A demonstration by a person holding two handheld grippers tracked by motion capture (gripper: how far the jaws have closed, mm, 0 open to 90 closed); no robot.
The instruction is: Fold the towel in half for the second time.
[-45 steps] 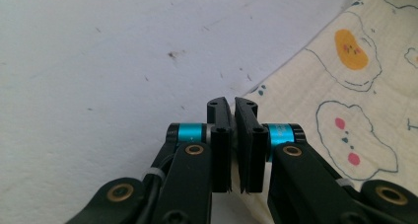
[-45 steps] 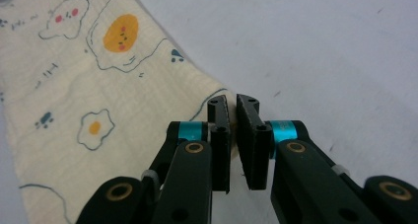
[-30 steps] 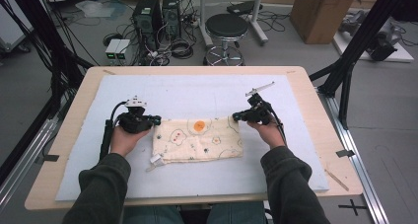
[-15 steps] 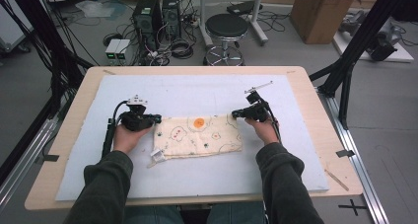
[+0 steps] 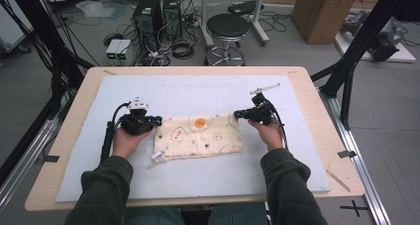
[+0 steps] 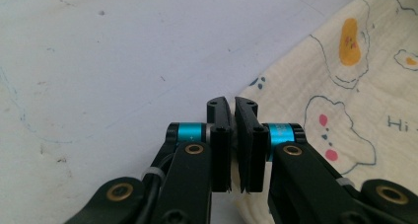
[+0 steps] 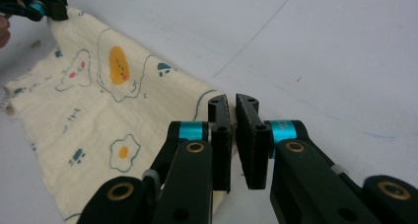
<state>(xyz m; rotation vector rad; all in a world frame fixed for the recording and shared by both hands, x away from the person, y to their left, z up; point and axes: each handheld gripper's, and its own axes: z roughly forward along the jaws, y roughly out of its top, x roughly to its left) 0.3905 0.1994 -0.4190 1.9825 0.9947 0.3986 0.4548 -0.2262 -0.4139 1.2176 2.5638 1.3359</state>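
With both the left gripper (image 5: 157,120) and right gripper (image 5: 238,114) clamped on the cloth's (image 5: 200,136) far corners, its long axis runs straight between them.

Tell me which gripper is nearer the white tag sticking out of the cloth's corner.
Left. The left gripper is shut on the cloth at its far left corner, just beyond the white tag. The right gripper pinches the far right corner, across the cloth from it.

You see a cream cloth (image 5: 200,137) printed with orange-yolked eggs and blue outlines; your black grippers carry turquoise rings; the mat (image 5: 198,93) is pale blue-white.
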